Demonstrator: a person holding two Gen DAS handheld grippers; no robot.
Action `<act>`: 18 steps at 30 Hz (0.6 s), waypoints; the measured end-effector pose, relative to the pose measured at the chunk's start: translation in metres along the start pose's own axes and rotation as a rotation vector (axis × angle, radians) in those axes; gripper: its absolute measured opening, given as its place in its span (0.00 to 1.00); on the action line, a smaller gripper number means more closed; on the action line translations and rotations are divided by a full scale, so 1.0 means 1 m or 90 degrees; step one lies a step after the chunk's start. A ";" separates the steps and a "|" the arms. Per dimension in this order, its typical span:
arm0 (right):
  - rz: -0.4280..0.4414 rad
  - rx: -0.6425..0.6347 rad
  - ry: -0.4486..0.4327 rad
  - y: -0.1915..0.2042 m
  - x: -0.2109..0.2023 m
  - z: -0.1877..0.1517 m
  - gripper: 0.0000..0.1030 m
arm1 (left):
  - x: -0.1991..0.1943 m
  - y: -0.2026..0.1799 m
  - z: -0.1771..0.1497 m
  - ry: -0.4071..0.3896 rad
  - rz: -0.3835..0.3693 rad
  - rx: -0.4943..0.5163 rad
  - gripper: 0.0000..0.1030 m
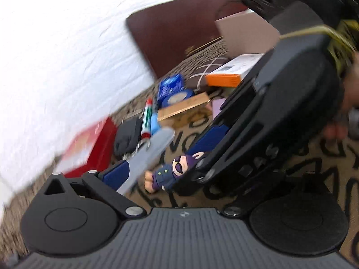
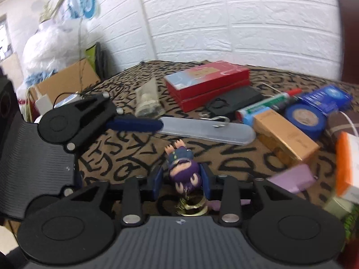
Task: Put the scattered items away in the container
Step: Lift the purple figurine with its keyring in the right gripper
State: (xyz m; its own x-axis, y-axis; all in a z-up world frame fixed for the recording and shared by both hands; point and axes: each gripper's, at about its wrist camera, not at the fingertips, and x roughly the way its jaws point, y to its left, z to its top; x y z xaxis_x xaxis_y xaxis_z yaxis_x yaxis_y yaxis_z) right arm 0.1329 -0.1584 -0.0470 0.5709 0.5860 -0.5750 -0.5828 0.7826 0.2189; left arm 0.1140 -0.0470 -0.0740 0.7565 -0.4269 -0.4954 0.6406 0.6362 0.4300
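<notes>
A small purple-hooded figurine keychain [image 2: 183,170] is held between the blue pads of my right gripper [image 2: 182,179], which is shut on it just above the letter-patterned cloth [image 2: 134,161]. It also shows in the left wrist view [image 1: 170,172]. My left gripper [image 2: 143,124] is shut on one end of a long translucent grey case [image 2: 208,130], seen in its own view [image 1: 145,157] against a blue pad [image 1: 116,174]. The right gripper's body [image 1: 269,116] fills the right of the left wrist view.
On the cloth lie a red box [image 2: 208,85], a black pouch [image 2: 235,100], a green-and-white tube [image 2: 267,105], blue tape [image 2: 305,118], a blue packet [image 2: 327,96], a tan box [image 2: 287,139], a purple block [image 2: 294,177] and an orange-edged box [image 2: 347,168]. A cardboard box [image 2: 67,80] stands off the left edge.
</notes>
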 end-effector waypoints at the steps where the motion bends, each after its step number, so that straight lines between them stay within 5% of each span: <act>1: -0.004 -0.004 0.000 -0.001 -0.002 -0.002 0.34 | 0.001 0.001 -0.001 -0.003 -0.005 0.005 1.00; 11: -0.092 -0.022 -0.028 -0.011 -0.009 -0.007 0.34 | 0.011 0.026 -0.003 0.052 -0.139 -0.117 1.00; 14: -0.075 0.005 -0.036 -0.021 -0.010 -0.008 0.35 | 0.008 0.028 -0.003 0.048 -0.124 -0.125 1.00; 18: -0.056 0.009 -0.038 -0.023 -0.010 -0.007 0.44 | 0.006 0.038 -0.006 0.040 -0.037 -0.186 1.00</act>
State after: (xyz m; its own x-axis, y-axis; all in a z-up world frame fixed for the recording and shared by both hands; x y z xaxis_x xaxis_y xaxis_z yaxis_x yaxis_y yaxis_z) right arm 0.1365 -0.1832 -0.0521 0.6536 0.5255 -0.5446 -0.5206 0.8345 0.1804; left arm 0.1419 -0.0213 -0.0647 0.7037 -0.4334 -0.5629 0.6108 0.7738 0.1679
